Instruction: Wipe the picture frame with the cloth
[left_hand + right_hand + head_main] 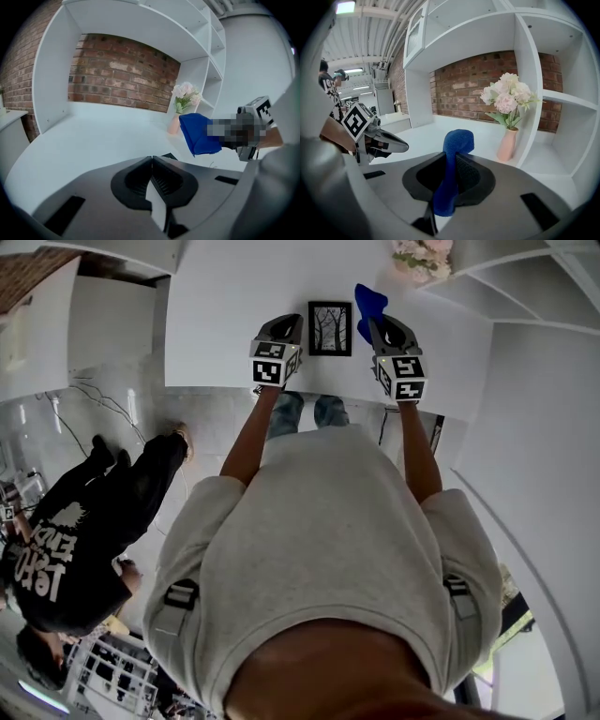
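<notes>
Both tongs hover over the table. Left tongs closed, empty. Right tongs clamped on cloth. Frame lies flat between them, cloth just beside its right edge.

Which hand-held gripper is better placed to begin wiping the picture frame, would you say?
Right: the right hand-held gripper is shut on the blue cloth beside the picture frame; the left hand-held gripper holds nothing.
</notes>
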Tool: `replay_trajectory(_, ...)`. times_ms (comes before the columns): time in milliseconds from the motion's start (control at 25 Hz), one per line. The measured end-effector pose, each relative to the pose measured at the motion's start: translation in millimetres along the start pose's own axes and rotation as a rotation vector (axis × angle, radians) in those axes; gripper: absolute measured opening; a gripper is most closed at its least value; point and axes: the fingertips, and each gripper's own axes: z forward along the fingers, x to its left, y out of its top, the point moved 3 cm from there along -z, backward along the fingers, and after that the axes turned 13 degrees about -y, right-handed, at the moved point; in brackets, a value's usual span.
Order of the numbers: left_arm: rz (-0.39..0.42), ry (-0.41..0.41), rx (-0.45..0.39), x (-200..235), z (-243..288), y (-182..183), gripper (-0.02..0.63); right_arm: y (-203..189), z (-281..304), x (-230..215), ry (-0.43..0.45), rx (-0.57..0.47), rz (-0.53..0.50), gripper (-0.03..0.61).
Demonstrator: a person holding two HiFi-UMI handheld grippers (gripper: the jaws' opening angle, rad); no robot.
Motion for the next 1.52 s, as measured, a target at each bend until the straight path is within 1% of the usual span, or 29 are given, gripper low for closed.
replay_trajectory(320, -0.036, -0.033, 0.059, -2.1, 19.5, -25.4, 0.018, -10.4, 15.9, -1.9, 0.036, 0.037, -0.077, 0.06)
replay_trajectory(560, -0.064, -0.053, 0.09, -7.4, 34.0, -39.5, 0.022, -16.8, 31.5, -2.0, 0.081, 0.065, -0.193, 0.06)
replay_trajectory(600, -0.072, -0.053, 0.096, -7.3, 34.6, -42.3, 0.04, -17.6, 33.6, -1.4, 0.09, 0.067, -0.213, 0.06)
replay_trajectory(680, -0.093, -0.053, 0.107, -6.8, 35.8, -46.6, 0.098, -16.7, 37.8, -0.2, 0.106, 0.07, -0.244, 0.06)
replay_trajectory(720, -0.1, -0.051, 0.11, -6.7, 36.3, -47.7, 0.101, -15.2, 39.8, 0.4, 0.113, 0.072, -0.256, 0.06)
replay_trajectory(1120, -0.157, -0.032, 0.148, -5.6, 48.4, -62.9, 0.109, -16.3, 67.1, 4.7, 0.188, 0.061, -0.439, 0.061)
replay_trajectory(1320, -0.161, -0.029, 0.148, -5.9, 47.4, -60.8, 0.095, -15.8, 73.2, 13.2, 0.209, 0.057, -0.542, 0.06)
replay_trajectory(1520, -0.168, -0.02, 0.144, -6.6, 47.3, -59.8, 0.094, -24.9, 79.3, 20.6, 0.241, 0.084, -0.613, 0.06)
